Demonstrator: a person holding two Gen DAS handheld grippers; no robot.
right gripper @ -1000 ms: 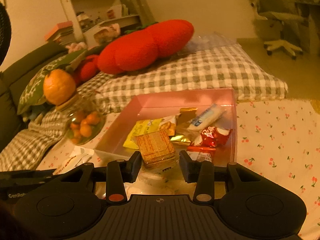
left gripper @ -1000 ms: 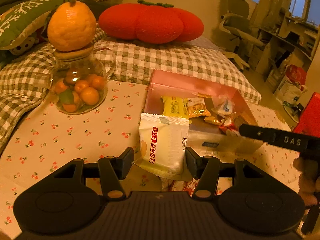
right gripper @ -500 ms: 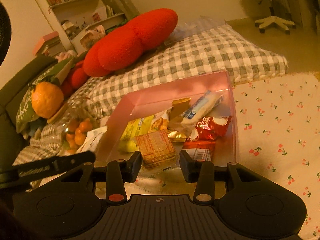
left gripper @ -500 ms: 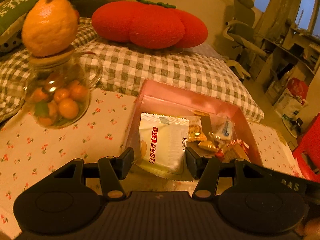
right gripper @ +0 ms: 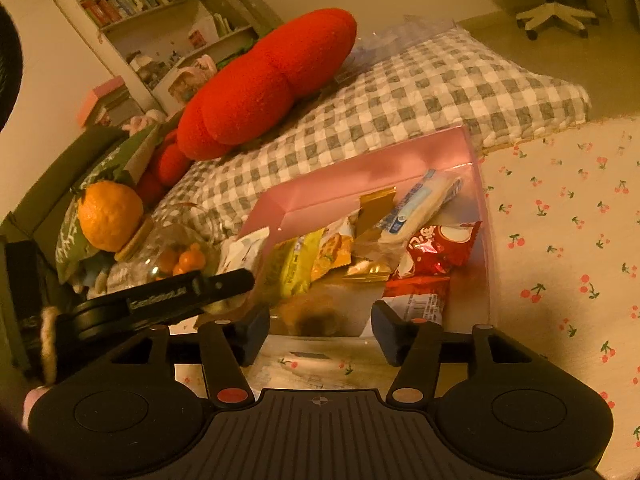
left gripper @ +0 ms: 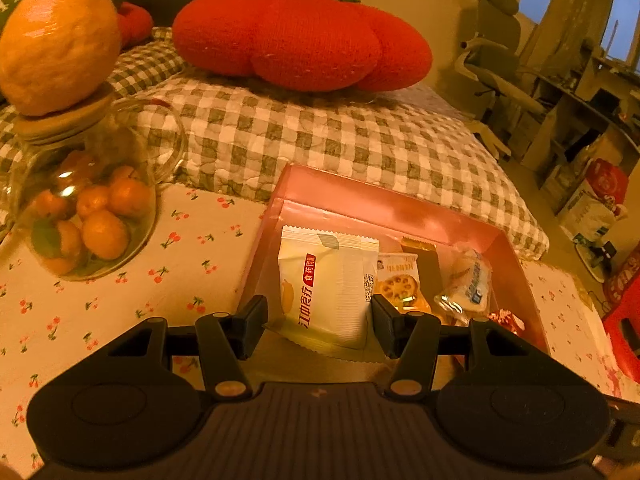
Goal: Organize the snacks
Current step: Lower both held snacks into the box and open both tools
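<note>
My left gripper [left gripper: 318, 322] is shut on a white snack packet [left gripper: 328, 288] with red lettering and holds it over the near left part of the pink box [left gripper: 360, 200]. The box holds several wrapped snacks. In the right wrist view my right gripper [right gripper: 320, 330] is open and empty above the near edge of the pink box [right gripper: 360, 168]. A blurred brown biscuit pack [right gripper: 310, 312] lies in the box just beyond its fingers. A red wrapper [right gripper: 430, 260] and a yellow packet [right gripper: 292, 264] lie further in. The left gripper [right gripper: 168, 298] shows at the left.
A glass jar of small oranges [left gripper: 86, 216] with a large orange [left gripper: 56, 40] on its lid stands left of the box on the cherry-print cloth [left gripper: 120, 300]. A checked cushion [left gripper: 320, 140] and a red tomato pillow [left gripper: 304, 40] lie behind.
My right gripper has opened and let go of the brown biscuit pack, which now lies in the box. My left gripper has carried the white packet further over the box.
</note>
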